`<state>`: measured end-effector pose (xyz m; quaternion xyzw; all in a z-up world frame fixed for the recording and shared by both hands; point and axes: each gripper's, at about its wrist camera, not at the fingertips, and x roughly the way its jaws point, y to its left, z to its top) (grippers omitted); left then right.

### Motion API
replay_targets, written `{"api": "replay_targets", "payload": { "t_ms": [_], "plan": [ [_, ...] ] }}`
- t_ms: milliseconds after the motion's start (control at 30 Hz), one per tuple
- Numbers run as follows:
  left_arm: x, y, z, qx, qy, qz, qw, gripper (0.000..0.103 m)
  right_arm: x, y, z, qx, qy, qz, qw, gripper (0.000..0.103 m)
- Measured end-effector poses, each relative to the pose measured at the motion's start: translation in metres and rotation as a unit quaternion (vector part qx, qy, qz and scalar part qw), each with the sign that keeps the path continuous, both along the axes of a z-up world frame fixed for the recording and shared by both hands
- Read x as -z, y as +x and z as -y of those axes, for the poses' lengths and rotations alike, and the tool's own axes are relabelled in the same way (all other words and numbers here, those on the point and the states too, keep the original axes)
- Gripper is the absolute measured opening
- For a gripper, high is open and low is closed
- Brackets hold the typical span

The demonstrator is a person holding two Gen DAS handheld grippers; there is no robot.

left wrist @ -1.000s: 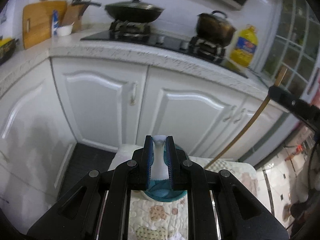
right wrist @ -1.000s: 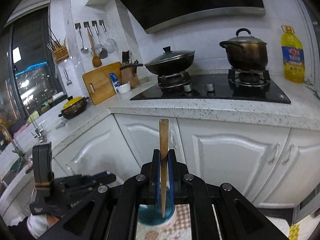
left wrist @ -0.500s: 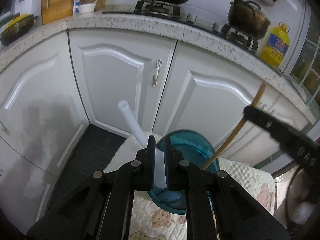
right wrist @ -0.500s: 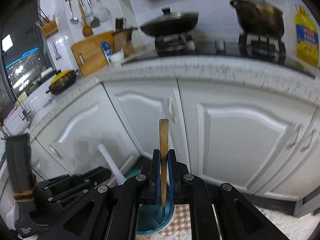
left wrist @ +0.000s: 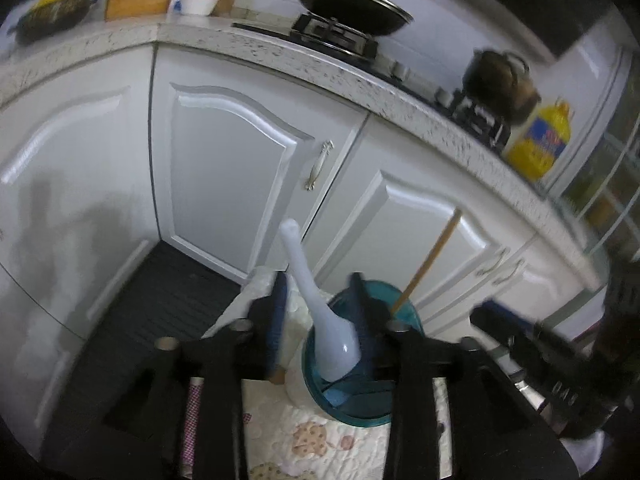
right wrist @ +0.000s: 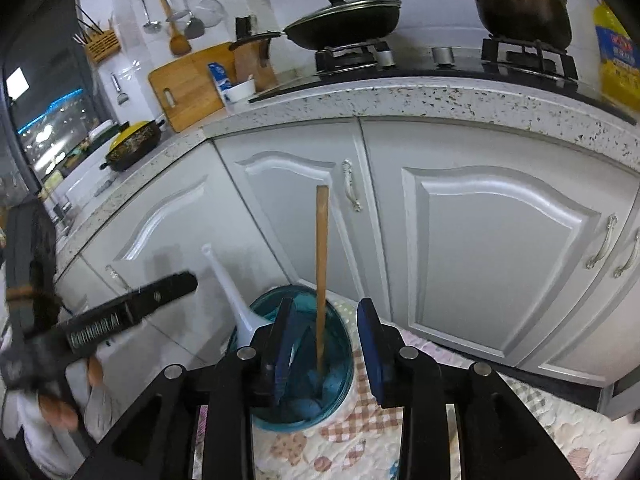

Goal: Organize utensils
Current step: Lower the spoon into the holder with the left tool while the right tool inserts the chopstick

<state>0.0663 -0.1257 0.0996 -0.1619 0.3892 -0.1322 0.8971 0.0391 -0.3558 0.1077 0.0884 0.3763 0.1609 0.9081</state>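
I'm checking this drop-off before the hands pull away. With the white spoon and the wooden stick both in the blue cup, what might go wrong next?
1. The white plastic spoon leans steeply over the rim of the translucent blue cup; it may tip out, or a retreating left gripper, jaws opening around it, may snag it.
2. The thin wooden stick stands between the opening jaws of the right gripper; a sideways exit may knock it.
3. The cup sits on a soft quilted cloth and might topple.

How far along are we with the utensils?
Done: the white spoon and the wooden stick both stand in the teal holder. In hand: nothing; left gripper and right gripper are opening around them. Left: backing the grippers off; no other loose utensils show.
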Motion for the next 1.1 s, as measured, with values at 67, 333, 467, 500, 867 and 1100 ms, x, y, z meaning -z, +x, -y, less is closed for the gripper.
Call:
{"api": "replay_targets", "payload": {
  "t_ms": [67,333,467,500,867,1100],
  "plan": [
    [0.004,0.005,-0.011,-0.009,-0.025,-0.008,0.9996,0.043,0.003,-0.002,0.003,0.003,0.012,-0.008,1.0,0.03],
    [0.038,0.047,-0.029,-0.022,-0.127,-0.06,0.9898,0.054,0.012,-0.009,0.01,0.011,0.041,-0.031,0.999,0.03],
    [0.042,0.059,-0.017,-0.013,-0.114,-0.052,0.992,0.051,0.014,-0.011,0.012,0.011,0.04,-0.037,0.998,0.031],
    [0.043,0.062,-0.015,-0.01,-0.108,-0.052,0.9928,0.044,0.015,-0.011,0.012,0.012,0.041,-0.038,0.998,0.031],
    [0.028,0.027,0.007,-0.021,-0.021,0.0,0.9996,0.007,0.026,-0.016,0.011,0.009,0.054,-0.053,0.997,0.033],
    [0.04,0.016,0.033,-0.005,0.022,-0.003,0.9998,0.007,0.026,-0.032,0.01,0.003,0.04,-0.056,0.998,0.034]
  ]
}}
